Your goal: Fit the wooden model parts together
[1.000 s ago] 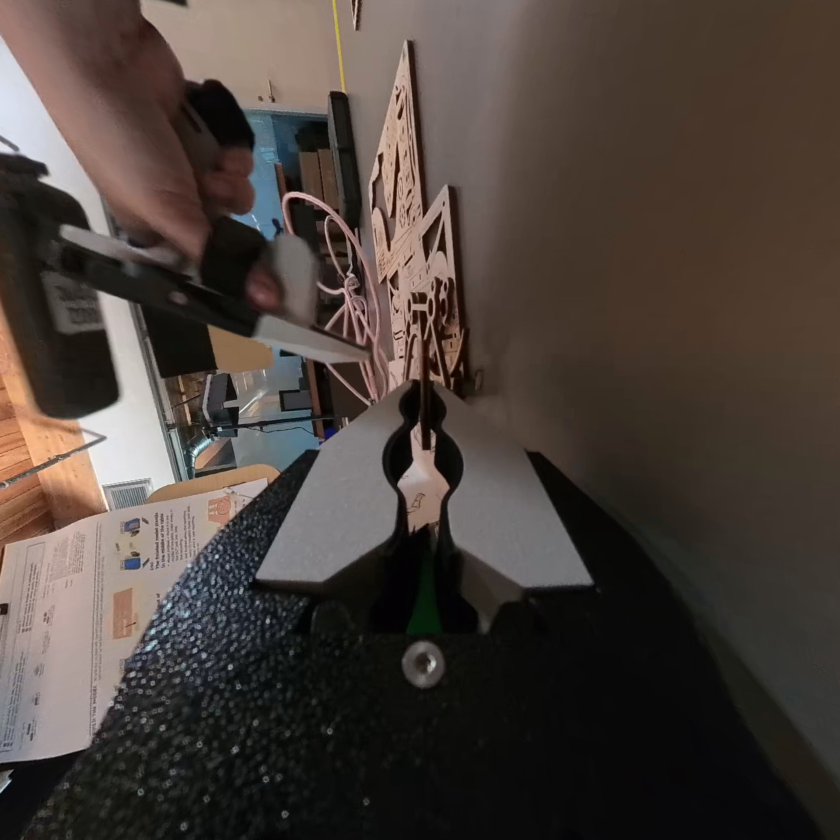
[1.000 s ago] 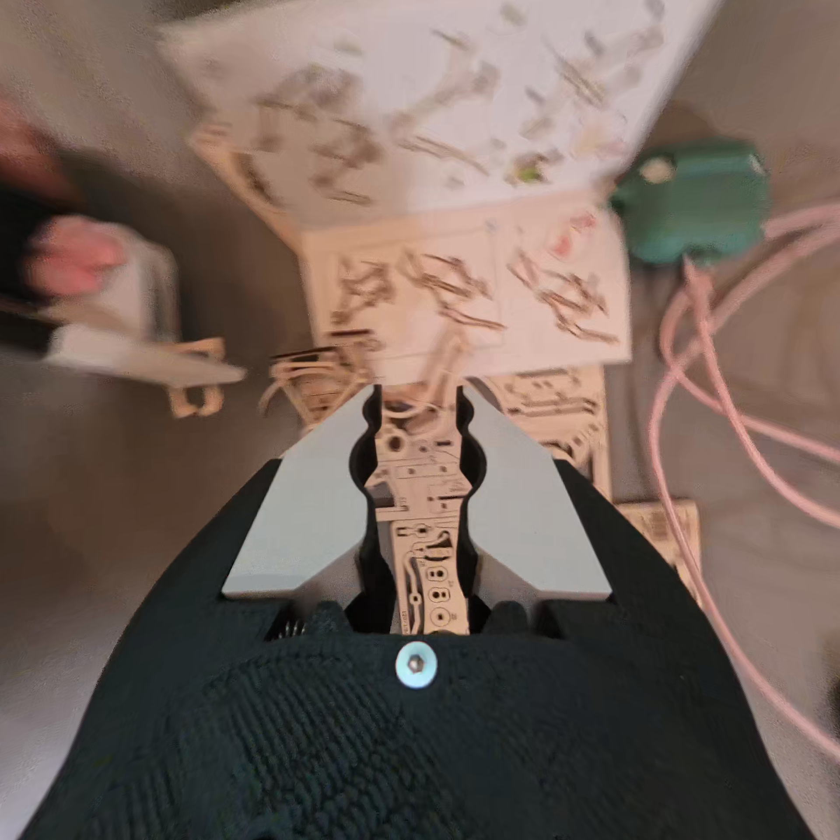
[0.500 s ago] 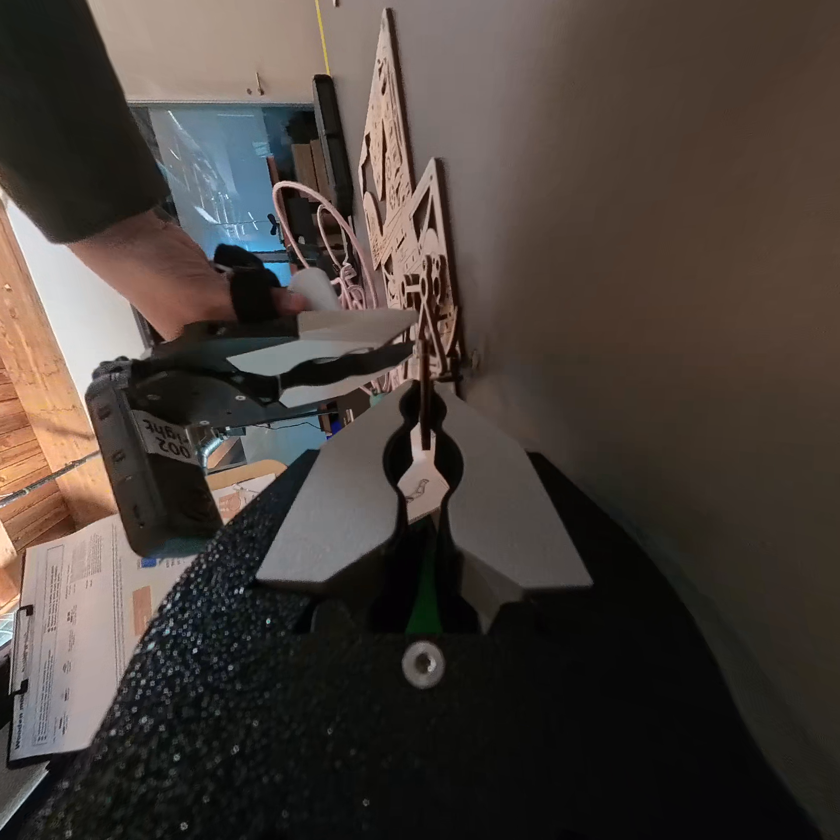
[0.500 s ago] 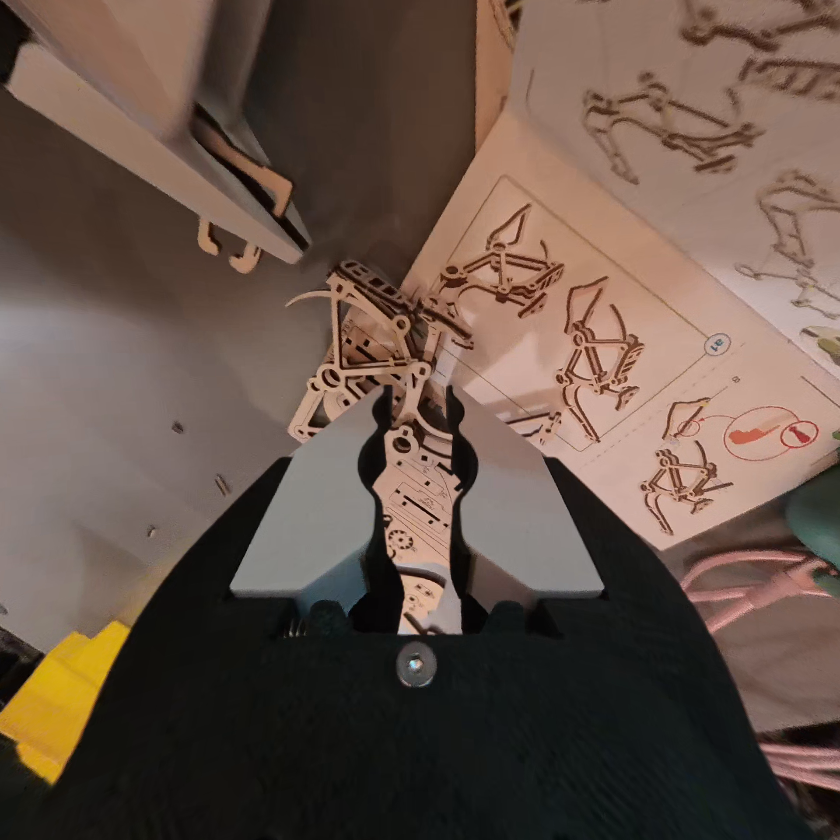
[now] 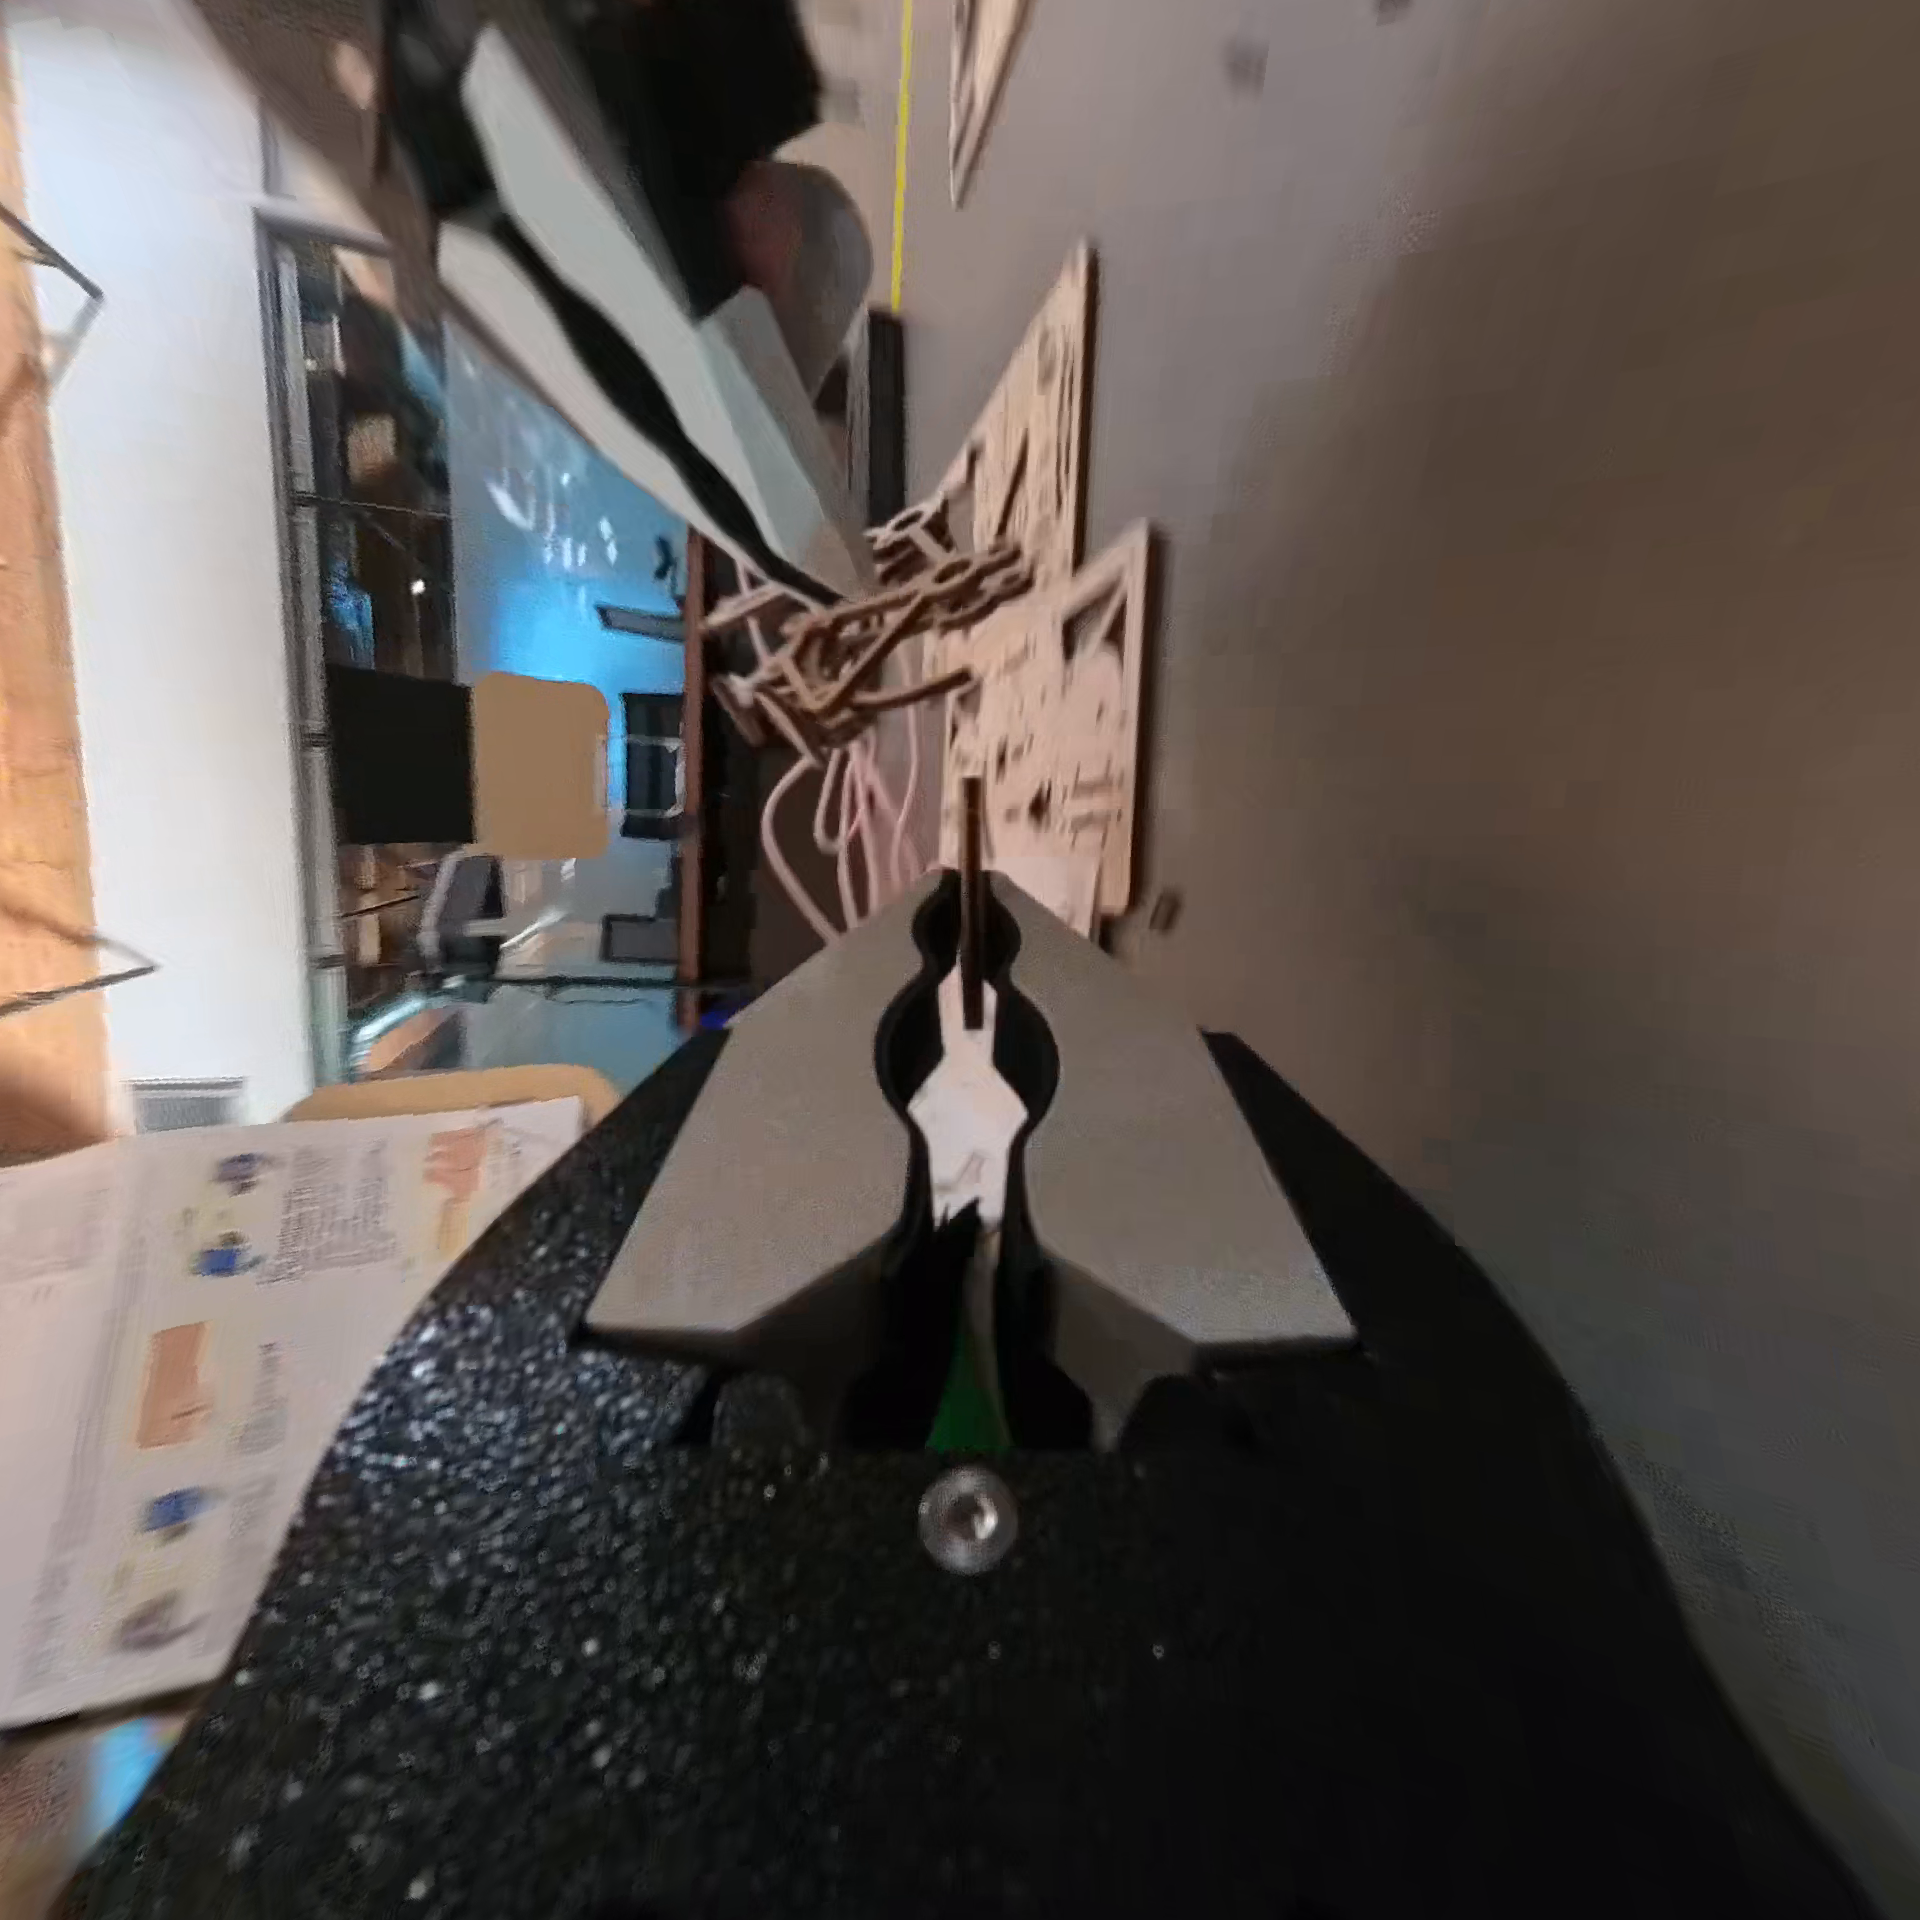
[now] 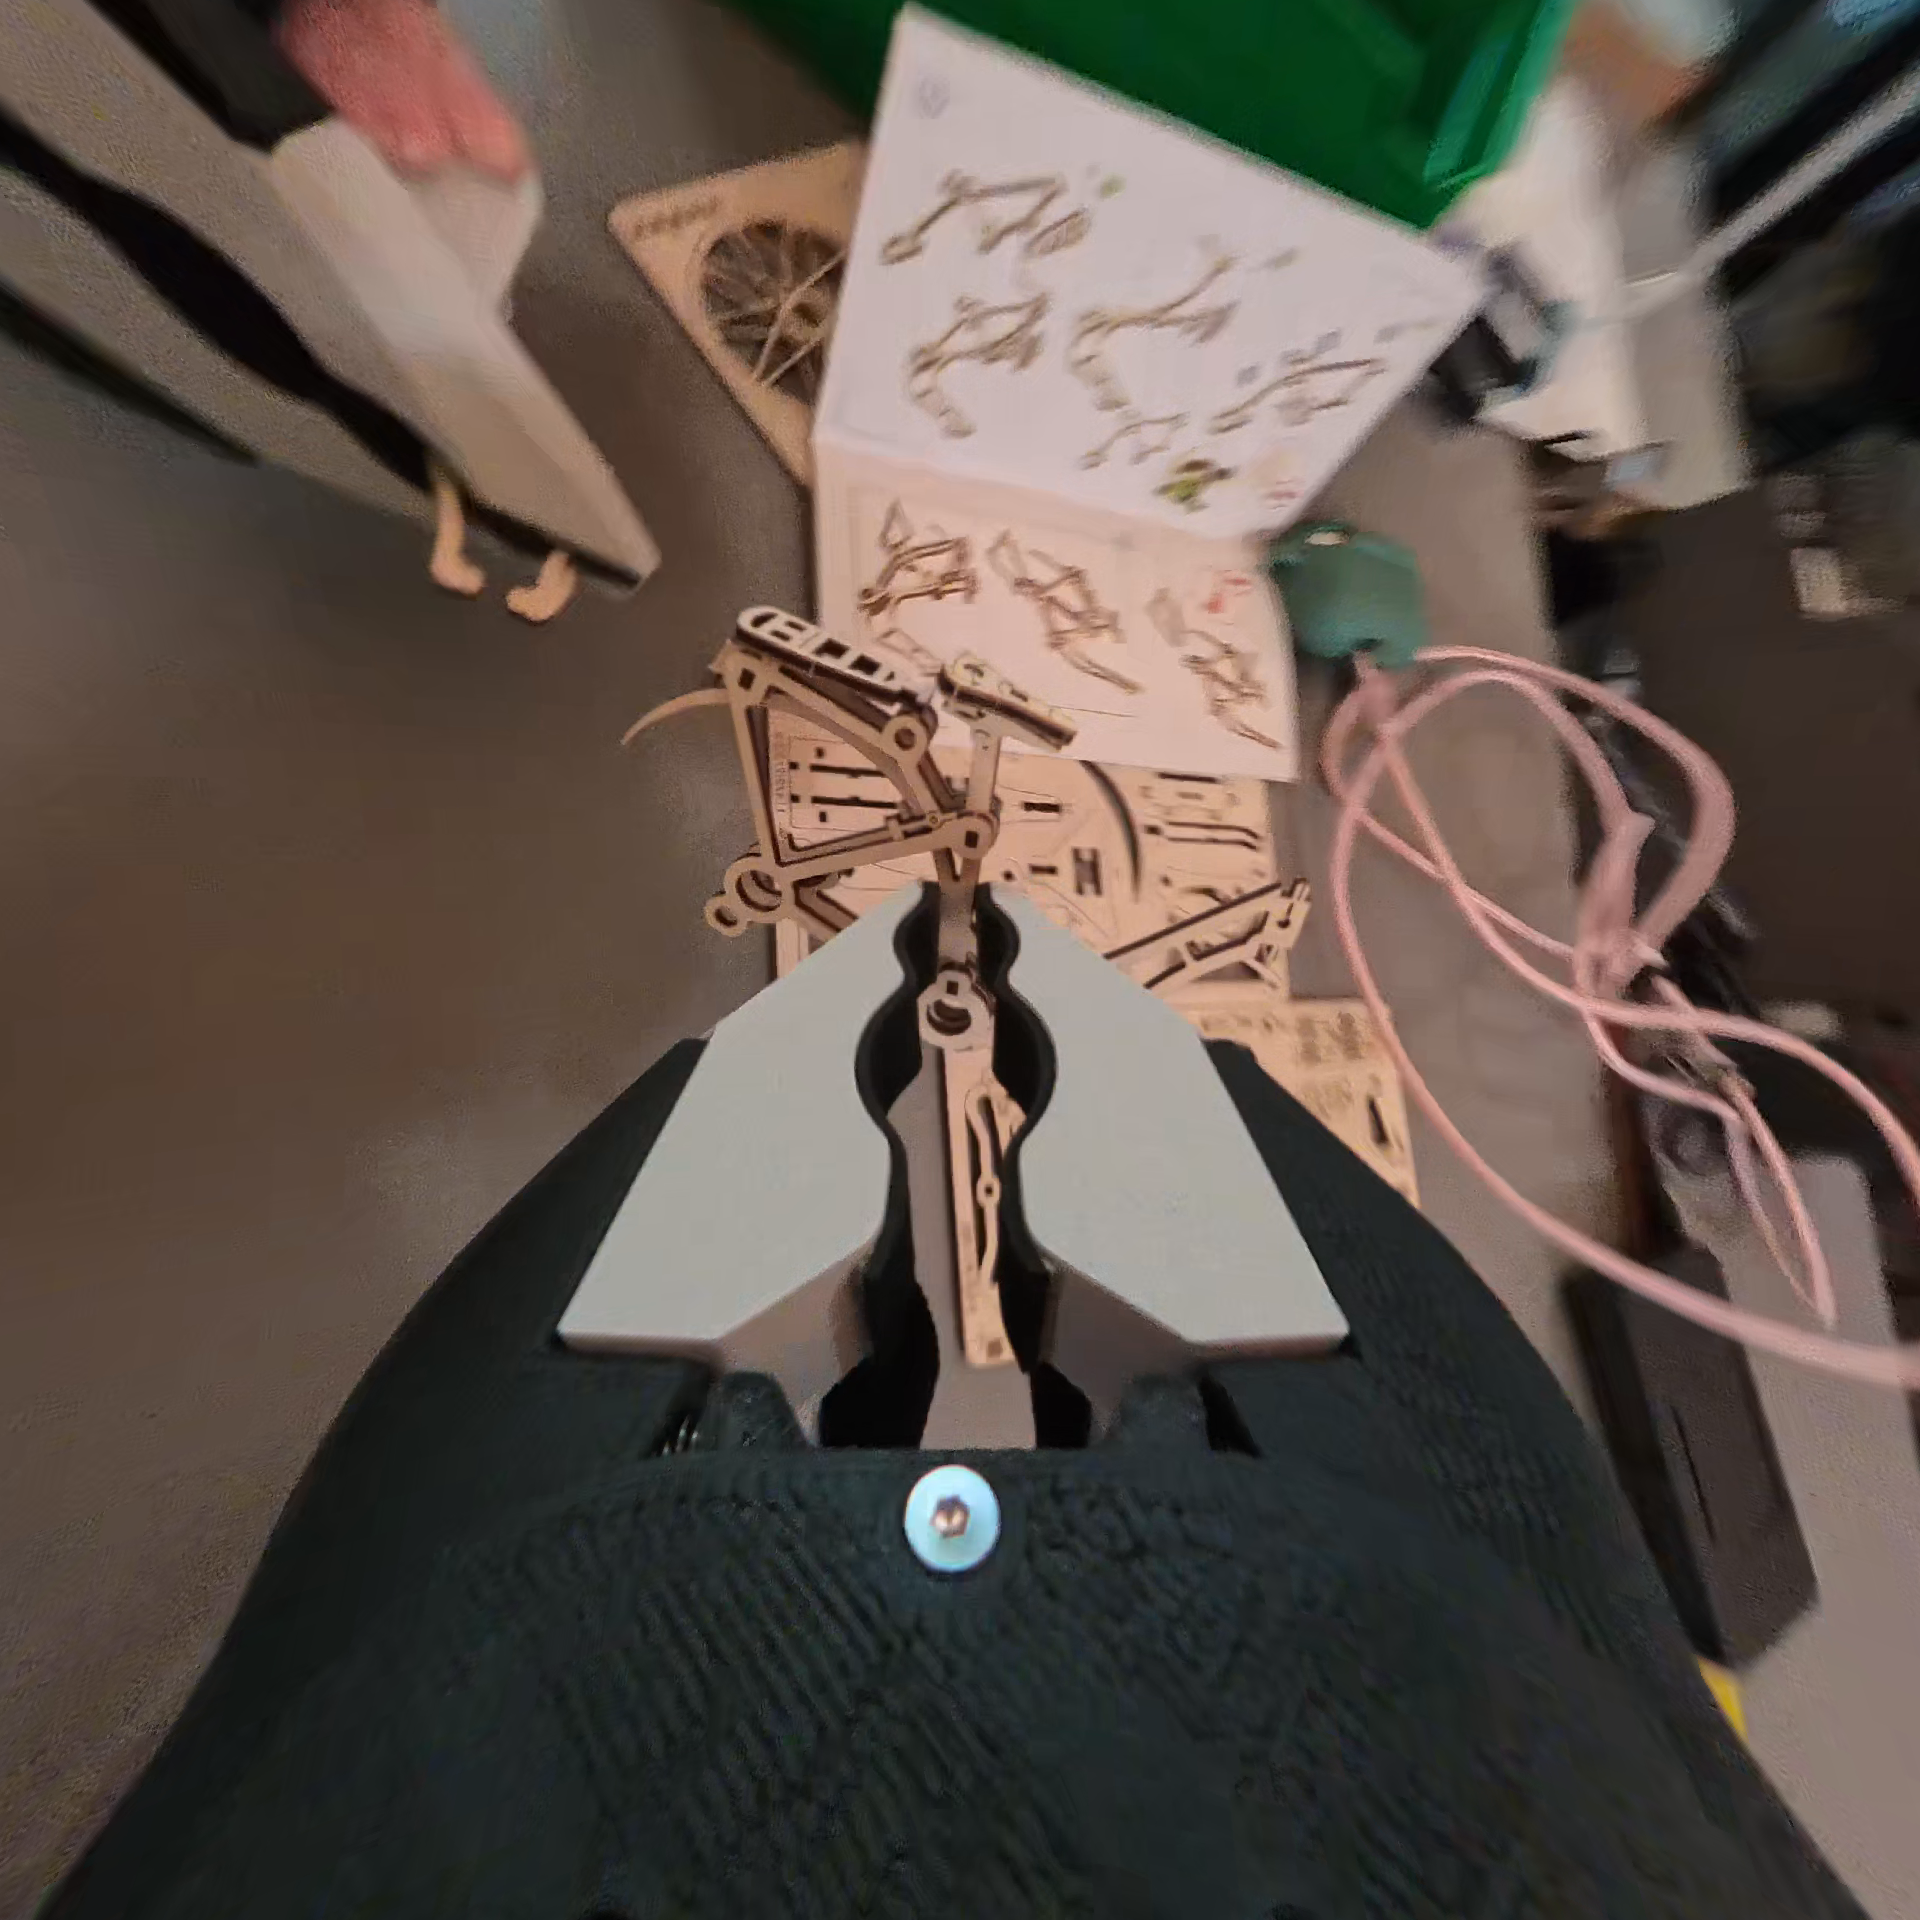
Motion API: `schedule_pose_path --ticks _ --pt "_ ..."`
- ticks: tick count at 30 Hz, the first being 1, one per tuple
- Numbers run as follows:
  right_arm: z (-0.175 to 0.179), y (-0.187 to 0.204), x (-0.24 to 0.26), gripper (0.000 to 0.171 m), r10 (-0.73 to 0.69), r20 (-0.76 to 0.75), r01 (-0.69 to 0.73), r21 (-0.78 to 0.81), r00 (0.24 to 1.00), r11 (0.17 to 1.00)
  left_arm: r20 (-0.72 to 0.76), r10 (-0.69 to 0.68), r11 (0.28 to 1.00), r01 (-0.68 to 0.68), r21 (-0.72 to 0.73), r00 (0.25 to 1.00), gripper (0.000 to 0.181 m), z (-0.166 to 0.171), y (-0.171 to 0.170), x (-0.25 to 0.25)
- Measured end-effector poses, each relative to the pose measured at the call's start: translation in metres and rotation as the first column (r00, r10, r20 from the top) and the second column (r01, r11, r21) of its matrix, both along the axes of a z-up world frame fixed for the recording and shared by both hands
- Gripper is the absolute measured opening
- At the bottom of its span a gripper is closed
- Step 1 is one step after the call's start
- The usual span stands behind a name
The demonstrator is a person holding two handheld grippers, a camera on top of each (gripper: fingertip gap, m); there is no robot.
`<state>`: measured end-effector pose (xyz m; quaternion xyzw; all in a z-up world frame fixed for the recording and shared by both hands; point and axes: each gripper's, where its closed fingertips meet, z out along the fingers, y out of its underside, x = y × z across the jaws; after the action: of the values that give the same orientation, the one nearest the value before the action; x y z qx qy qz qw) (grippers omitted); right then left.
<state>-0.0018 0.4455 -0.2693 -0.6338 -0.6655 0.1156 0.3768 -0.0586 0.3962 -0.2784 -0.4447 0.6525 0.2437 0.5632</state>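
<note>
Right hand-held gripper (image 6: 961, 914) is pinching the pale laser-cut wooden frame assembly (image 6: 842, 769) by its lower strut; the triangular lattice stands clear above the fingertips. Half a second ago this same assembly lay on the grey table (image 6: 260, 831) under the open jaws, so it has since been gripped and lifted clear.

Left hand-held gripper (image 5: 971, 894) is pressed together on a thin flat wooden piece (image 5: 972, 904), seen edge-on in its own view. From the right wrist view the same piece shows as two small hooked ends (image 6: 499, 566) hanging below the left fingers, up and to the left of the frame and apart from it.

Both views are motion-blurred, so both tools are moving. In the left wrist view the frame (image 5: 883, 634) sits ahead and above the held piece, not touching.

Judgement: both parts are now in hand, so the mating step can begin. The slot the piece should enter cannot be made out.

Nearby on the table: the white fold-out instruction booklet with line drawings (image 6: 1091, 416), flat wooden part sheets (image 6: 1195, 894), and a looped pink cable (image 6: 1558, 883).
</note>
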Motion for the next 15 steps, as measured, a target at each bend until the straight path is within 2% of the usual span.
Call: schedule_pose_path --ticks 1,4,6,9,15 --pt "0.009 -0.005 0.009 0.004 -0.051 -0.071 0.054 0.051 0.996 0.997 0.067 -0.041 0.998 0.045 -0.052 0.997 0.000 0.003 -0.008 0.011" --pt "0.025 -0.023 0.038 0.004 -0.161 -0.238 0.203 0.165 0.958 0.965 0.318 -0.116 0.945 0.203 -0.256 0.941 0.001 0.011 -0.037 0.049" --pt "0.023 -0.038 0.054 0.004 -0.216 -0.286 0.278 0.198 0.934 0.940 0.415 -0.080 0.897 0.247 -0.366 0.906 0.000 0.012 -0.046 0.068" --pt "0.011 -0.055 0.072 0.005 -0.283 -0.298 0.358 0.235 0.912 0.904 0.410 0.022 0.857 0.194 -0.477 0.912 0.000 -0.003 -0.048 0.085" --pt "-0.015 -0.075 0.097 0.005 -0.374 -0.261 0.438 0.258 0.890 0.861 0.364 0.161 0.799 0.095 -0.593 0.917 0.000 -0.024 -0.057 0.109"
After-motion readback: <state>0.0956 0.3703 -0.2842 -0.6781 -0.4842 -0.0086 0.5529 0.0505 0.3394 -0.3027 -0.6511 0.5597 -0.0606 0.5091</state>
